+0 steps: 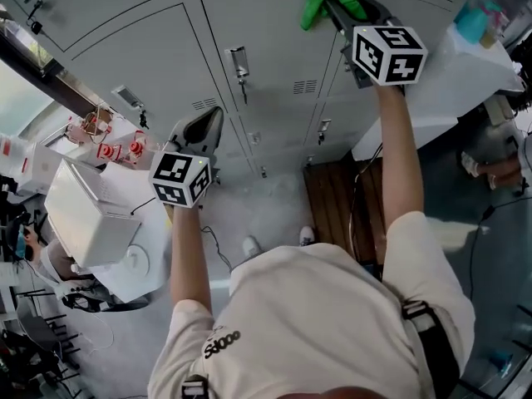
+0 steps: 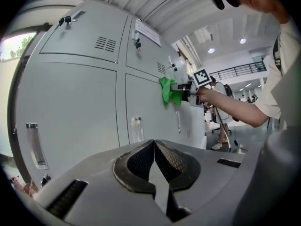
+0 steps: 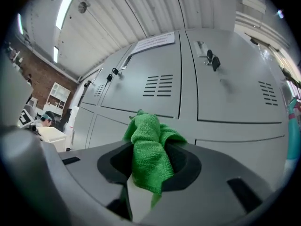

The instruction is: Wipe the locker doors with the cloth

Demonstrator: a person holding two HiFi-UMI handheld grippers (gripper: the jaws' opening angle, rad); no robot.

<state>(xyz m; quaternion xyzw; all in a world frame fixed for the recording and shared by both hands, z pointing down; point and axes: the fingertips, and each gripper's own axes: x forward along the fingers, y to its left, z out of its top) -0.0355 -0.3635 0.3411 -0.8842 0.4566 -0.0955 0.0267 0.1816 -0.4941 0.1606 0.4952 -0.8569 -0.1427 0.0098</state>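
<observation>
Shirt print (image 1: 223,343) and locker label (image 3: 154,42), both too small for reading.

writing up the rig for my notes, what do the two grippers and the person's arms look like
Both the left gripper and right gripper have smooth grey bodies with dark, cross-hatched pads. Each carries a white cube with black square markers. The person wears a white short-sleeved T-shirt, leaving the forearms bare.

Place: you stand in a shared office hall.
Signs: grey lockers (image 1: 249,23), white desk (image 1: 453,81), brick wall (image 3: 40,78), ceiling light (image 3: 70,4).
</observation>
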